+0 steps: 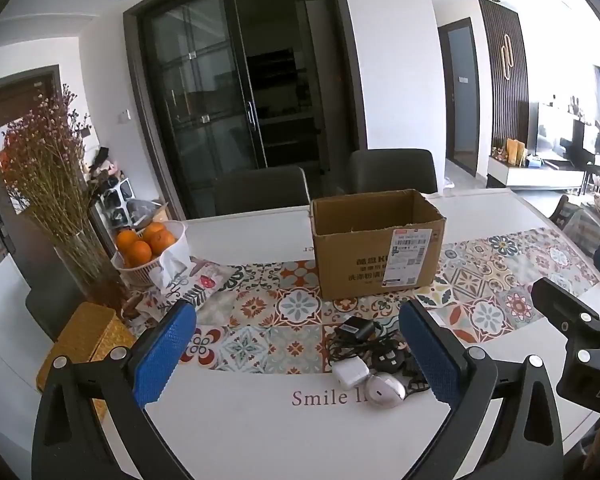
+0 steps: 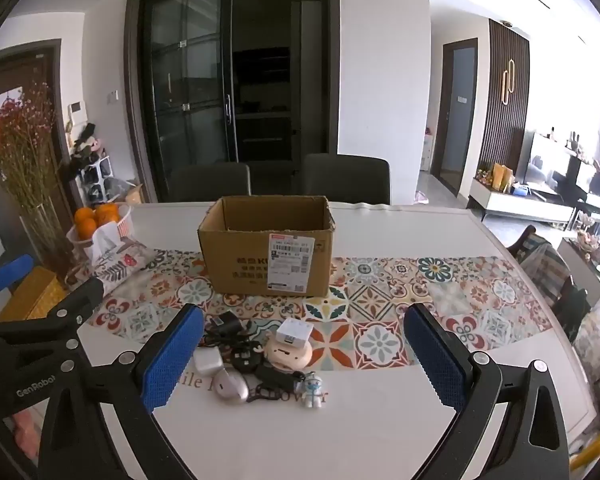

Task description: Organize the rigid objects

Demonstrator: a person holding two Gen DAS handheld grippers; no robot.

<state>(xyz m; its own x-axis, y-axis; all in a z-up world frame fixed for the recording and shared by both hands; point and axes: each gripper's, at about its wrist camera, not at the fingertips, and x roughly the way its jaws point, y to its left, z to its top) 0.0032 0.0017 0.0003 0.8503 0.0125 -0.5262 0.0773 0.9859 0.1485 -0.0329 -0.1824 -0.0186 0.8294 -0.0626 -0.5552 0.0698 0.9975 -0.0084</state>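
A cluster of small items lies at the patterned runner's point(image 2: 380, 280) near edge: a black charger point(image 2: 229, 323) with tangled cable, white adapter point(image 2: 206, 361), silver mouse point(image 2: 231, 387), white cube point(image 2: 293, 332) and astronaut figurine point(image 2: 313, 390). Behind stands an open cardboard box point(image 2: 266, 244). Both the left gripper point(image 1: 296, 354) and right gripper point(image 2: 306, 358) hover with jaws spread wide, holding nothing.

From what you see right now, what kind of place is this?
Most likely a home dining area: a dining table with a patterned runner, chairs behind it, and a basket of oranges.
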